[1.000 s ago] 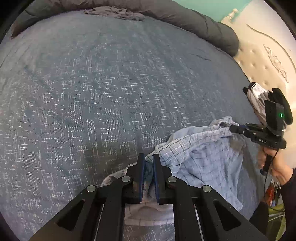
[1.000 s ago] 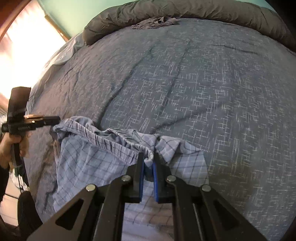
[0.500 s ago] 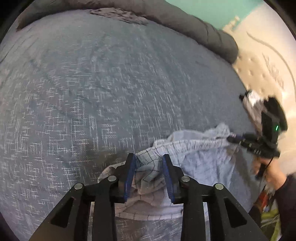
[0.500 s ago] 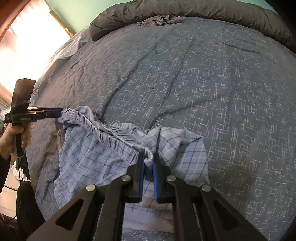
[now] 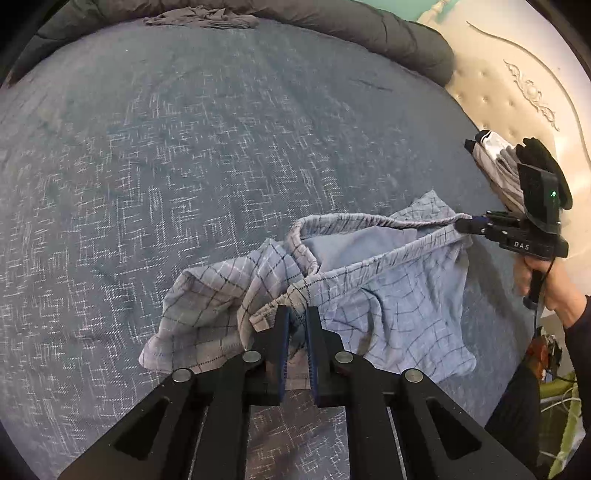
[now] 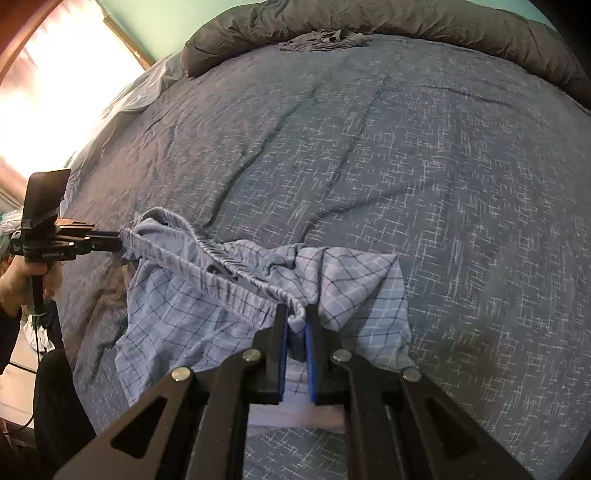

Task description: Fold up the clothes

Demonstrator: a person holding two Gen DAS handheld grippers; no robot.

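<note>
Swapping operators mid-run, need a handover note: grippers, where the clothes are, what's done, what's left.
Left gripper: jaws closing on one end of the waistband of the checked shorts, fabric between the pads.
Right gripper: shut on the other end of the waistband.
Shorts: held up by the waistband, stretched between both grippers, legs crumpled on the blue bed cover.
Also around: grey garment at the far edge, more clothes by the headboard.
Done: shorts picked up at both ends.
Left: lay them flat and fold; probably the other garments after.
</note>
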